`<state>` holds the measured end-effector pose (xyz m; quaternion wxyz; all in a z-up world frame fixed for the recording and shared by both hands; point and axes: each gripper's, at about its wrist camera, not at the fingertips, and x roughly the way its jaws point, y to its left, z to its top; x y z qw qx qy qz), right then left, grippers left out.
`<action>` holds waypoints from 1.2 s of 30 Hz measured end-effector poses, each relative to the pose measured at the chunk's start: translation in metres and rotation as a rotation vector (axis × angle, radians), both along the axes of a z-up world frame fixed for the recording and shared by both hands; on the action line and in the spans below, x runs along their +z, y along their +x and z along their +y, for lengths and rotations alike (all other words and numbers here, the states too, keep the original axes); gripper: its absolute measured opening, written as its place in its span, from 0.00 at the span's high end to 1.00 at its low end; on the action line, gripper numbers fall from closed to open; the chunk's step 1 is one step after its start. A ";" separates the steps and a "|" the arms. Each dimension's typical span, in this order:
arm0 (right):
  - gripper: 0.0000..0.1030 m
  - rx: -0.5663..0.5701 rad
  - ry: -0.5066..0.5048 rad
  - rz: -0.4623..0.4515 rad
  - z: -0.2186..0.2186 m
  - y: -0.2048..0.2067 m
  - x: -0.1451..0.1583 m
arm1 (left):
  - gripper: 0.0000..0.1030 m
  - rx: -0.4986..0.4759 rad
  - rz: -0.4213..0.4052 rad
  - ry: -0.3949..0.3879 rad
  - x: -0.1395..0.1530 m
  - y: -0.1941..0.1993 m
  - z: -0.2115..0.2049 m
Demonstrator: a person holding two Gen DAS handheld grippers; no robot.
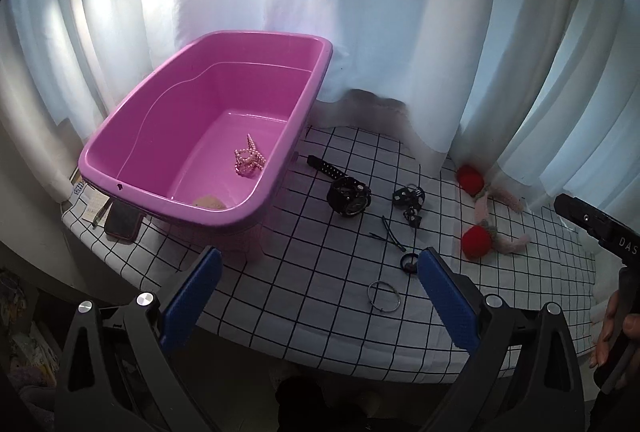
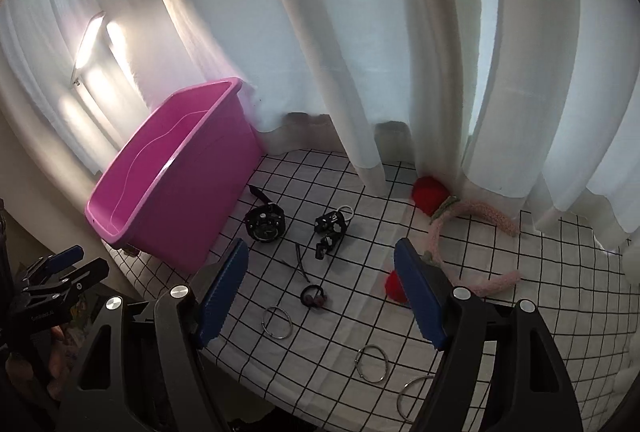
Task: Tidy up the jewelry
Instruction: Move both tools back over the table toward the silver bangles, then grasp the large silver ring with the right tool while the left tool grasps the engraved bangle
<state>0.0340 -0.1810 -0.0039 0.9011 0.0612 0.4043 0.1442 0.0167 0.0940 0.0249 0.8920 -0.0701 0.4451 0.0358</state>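
On the white cloth with a black grid (image 1: pixel 320 272) covering the table, the jewellery lies spread beside a pink plastic rectangular tub (image 1: pixel 120 168). Inside the tub rests a string of pale pearl-like beads (image 1: pixel 249 158) on the floor, with a small tan item (image 1: pixel 210 202) near the front wall; what that item is I cannot tell.

My left gripper (image 1: pixel 320 284) hangs above the near table edge, its blue-padded jaws released and spread wide, nothing between them. My right gripper (image 2: pixel 320 292) likewise stands with jaws apart and empty, above the cloth.

Items noted on the cloth, outside the tub:
- a black chunky wristwatch (image 2: pixel 265 224), just beside the tub's long wall;
- a black clustered trinket with a small ring (image 2: pixel 330 228), near the watch;
- thin dark hairpins (image 2: pixel 298 262), crossed;
- a black hair tie with small dark bobbles (image 2: pixel 313 297);
- three silver wire hoops (image 2: pixel 277 322), (image 2: pixel 373 362), (image 2: pixel 414 394) along the near edge;
- a pink knitted headband with red pompoms (image 2: pixel 472 210), against the white curtain (image 2: pixel 360 32).

A dark phone (image 1: pixel 122 224) lies partly under the tub's left end.
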 end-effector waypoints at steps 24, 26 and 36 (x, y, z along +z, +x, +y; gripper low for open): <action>0.30 -0.285 -0.002 0.123 -0.071 -0.106 -0.140 | 0.06 -0.127 0.134 0.037 -0.119 -0.011 -0.064; 0.30 -0.313 -0.015 0.129 -0.067 -0.106 -0.147 | 0.06 -0.161 0.131 0.023 -0.129 -0.003 -0.064; 0.30 -0.368 -0.089 0.143 -0.054 -0.092 -0.192 | 0.06 -0.226 0.117 0.040 -0.178 0.021 -0.072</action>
